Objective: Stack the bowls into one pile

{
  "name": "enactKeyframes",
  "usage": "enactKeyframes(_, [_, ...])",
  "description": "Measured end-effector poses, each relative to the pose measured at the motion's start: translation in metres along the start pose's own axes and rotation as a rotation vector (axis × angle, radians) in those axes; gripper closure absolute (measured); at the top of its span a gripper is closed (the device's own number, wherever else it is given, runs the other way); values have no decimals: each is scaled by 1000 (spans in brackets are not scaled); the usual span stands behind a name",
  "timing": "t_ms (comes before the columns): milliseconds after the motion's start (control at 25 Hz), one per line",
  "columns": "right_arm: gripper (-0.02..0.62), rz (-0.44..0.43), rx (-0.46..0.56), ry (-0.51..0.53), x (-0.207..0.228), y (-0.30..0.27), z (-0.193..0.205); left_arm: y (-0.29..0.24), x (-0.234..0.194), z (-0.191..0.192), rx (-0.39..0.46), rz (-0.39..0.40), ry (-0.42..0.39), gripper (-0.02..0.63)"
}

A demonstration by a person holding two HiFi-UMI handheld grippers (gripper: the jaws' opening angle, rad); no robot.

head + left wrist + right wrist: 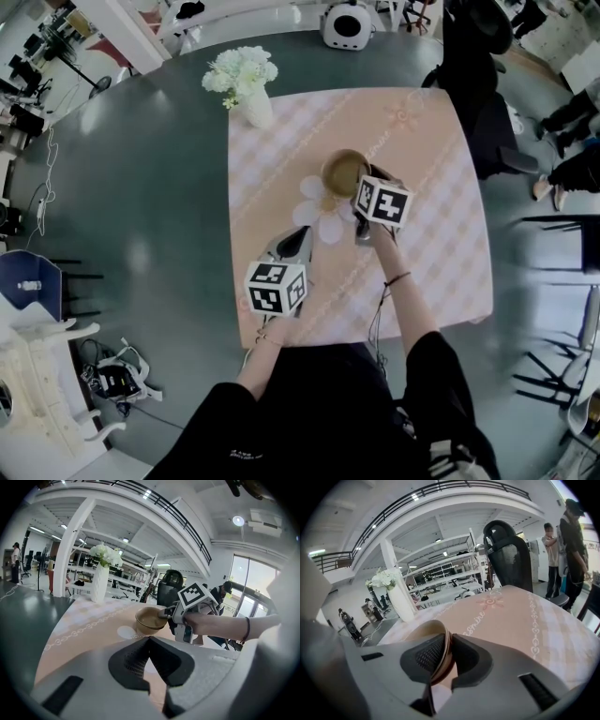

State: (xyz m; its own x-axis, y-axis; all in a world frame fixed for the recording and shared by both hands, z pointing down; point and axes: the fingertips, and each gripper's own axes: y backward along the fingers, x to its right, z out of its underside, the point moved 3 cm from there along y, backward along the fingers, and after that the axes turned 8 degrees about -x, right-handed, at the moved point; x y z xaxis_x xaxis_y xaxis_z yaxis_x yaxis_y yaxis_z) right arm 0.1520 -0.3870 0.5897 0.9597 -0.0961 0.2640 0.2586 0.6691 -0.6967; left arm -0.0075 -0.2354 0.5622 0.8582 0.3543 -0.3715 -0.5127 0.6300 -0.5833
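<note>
On the counter [155, 187], the bowls [343, 172] sit mid-way across the cloth [441, 197], the vase [256, 106] at its far left corner. The right gripper [362, 194] straddles the bowls' near right rim; the left gripper [301, 235] hangs nearer the front edge.

Dark grey round table [159, 187]; pink checked cloth [441, 206] laid across middle. White vase with white flowers [246, 84] at cloth's far left corner. Tan bowl [341, 171] mid-cloth, on white flower-shaped mat [323, 217]. Right gripper [364, 187], marker cube on top, tips at bowl's near right rim. Left gripper [298, 236], cube likewise, at mat's near left edge, apart from bowl. Black office chair [473, 56] by table's far right edge. White rounded device [348, 25] beyond far edge.
</note>
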Motion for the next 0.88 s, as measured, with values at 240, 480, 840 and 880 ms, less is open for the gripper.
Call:
enactKeyframes(240, [520, 57, 15, 94, 0, -1, -1, 1, -2, -1, 5, 4, 0, 609])
enactKeyframes(480, [471, 38, 17, 26, 5, 2, 3, 5, -1, -3, 18, 7, -6, 609])
enactKeyframes(840, [581, -33, 54, -81, 9, 36, 13, 23, -1, -15, 78, 16, -28, 609])
enactKeyframes(880, [589, -48, 60, -83, 8, 40, 14, 26, -1, -17, 87, 17, -34, 609])
